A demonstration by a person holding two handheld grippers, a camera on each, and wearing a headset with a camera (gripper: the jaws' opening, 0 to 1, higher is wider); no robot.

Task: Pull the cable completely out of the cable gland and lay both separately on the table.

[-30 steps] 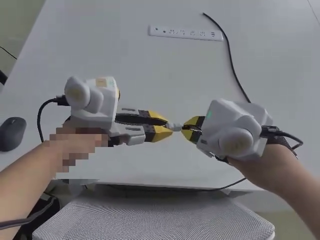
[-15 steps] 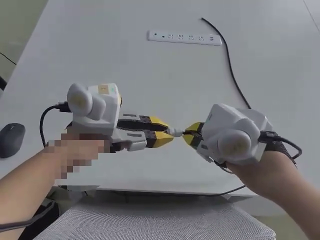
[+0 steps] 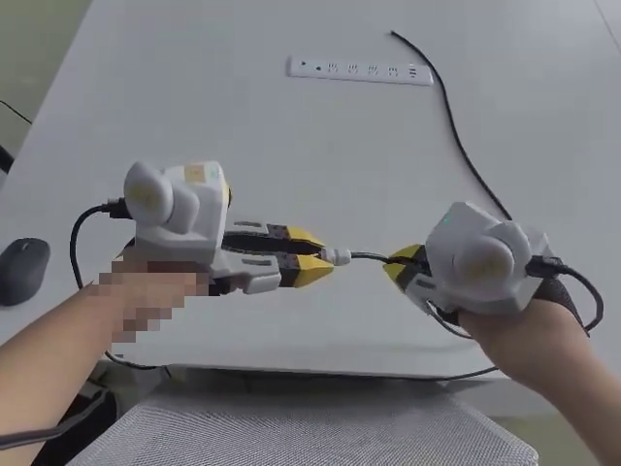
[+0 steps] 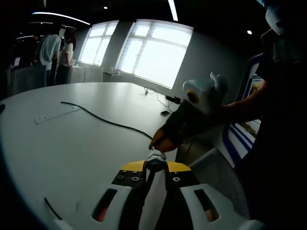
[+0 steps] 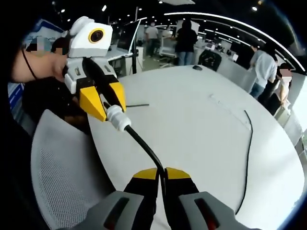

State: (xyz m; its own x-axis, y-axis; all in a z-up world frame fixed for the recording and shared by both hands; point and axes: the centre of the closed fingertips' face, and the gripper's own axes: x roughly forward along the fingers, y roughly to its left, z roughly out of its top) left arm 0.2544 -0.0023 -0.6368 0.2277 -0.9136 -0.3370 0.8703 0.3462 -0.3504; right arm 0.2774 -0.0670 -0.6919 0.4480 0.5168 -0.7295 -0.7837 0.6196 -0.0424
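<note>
Pulled farther right than before, the right hand-held gripper (image 3: 394,264) pinches the black cable (image 3: 370,256), whose axis runs straight leftward into the cable gland (image 3: 338,256) clamped by the left hand-held gripper (image 3: 327,262) above the counter (image 3: 291,146).

cable gland (image 5: 117,116) was smooth white plastic, slight sheen. cable (image 5: 144,146) jacket looked matt black, rubbery. left gripper (image 3: 325,262) and right gripper (image 3: 398,264) shells were glossy white plastic. table (image 3: 291,146) top was matt, smooth; near chair (image 3: 310,427) was grey mesh cloth.
</note>
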